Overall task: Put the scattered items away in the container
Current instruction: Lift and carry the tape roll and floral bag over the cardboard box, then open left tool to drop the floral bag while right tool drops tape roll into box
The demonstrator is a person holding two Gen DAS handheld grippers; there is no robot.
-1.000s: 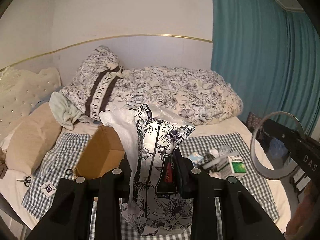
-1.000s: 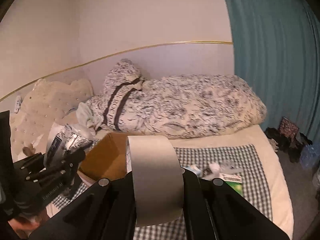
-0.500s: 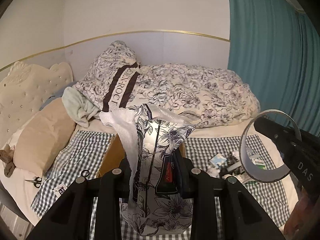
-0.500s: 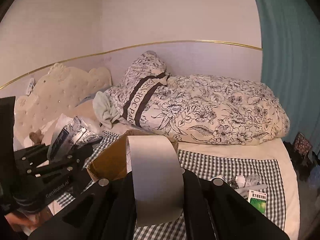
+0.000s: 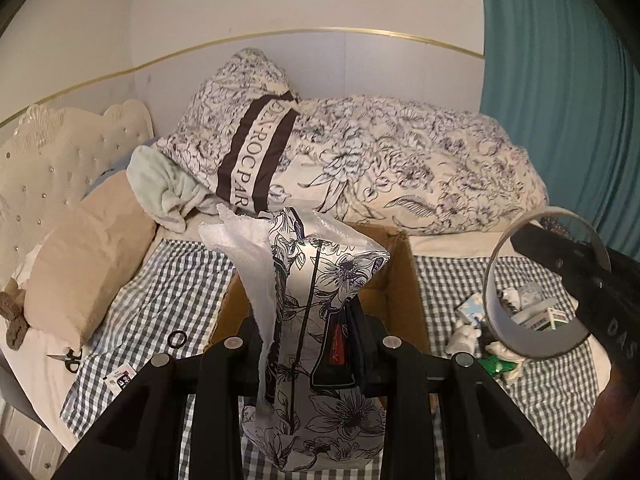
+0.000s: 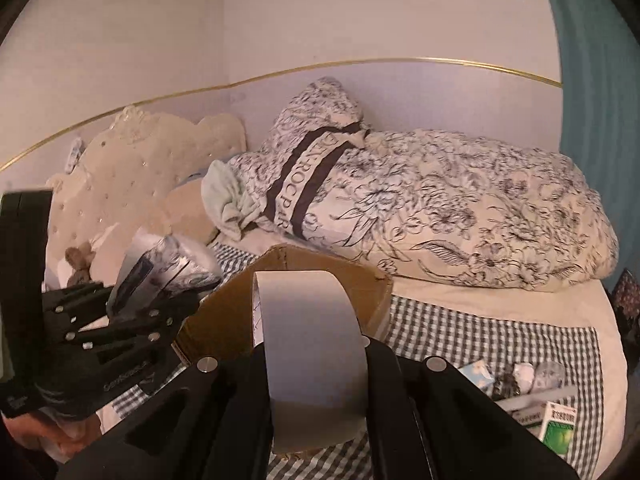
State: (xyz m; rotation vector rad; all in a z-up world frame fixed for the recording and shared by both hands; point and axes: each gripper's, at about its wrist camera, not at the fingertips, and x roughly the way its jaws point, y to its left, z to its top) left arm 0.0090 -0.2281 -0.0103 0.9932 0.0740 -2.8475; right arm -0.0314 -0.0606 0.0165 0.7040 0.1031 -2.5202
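My left gripper [image 5: 308, 320] is shut on a silver pouch with a black floral print [image 5: 328, 280], held upright with a torn white edge at its left. Right behind the pouch stands an open cardboard box [image 5: 400, 280] on the checked cloth. My right gripper [image 6: 312, 356] is shut on the wall of a grey tape roll [image 6: 312, 340], just in front of the box [image 6: 360, 284]. From the left wrist view the tape roll [image 5: 496, 308] hangs to the right of the box. The left gripper [image 6: 160, 300] with the pouch [image 6: 168, 260] shows at the box's left side.
Small packets and a green medicine box [image 6: 558, 428] lie scattered on the checked cloth [image 6: 480, 340] at the right. Scissors [image 5: 68, 360], a black ring [image 5: 177, 339] and a small card [image 5: 120, 378] lie left of the box. A floral duvet [image 5: 400, 160], a beige pillow [image 5: 88, 264] and a teal curtain [image 5: 560, 80] surround the bed.
Both grippers have come forward and lower toward the cardboard box, which now looks larger and more central. Each keeps its hold, the left on the pouch, the right on the tape roll.
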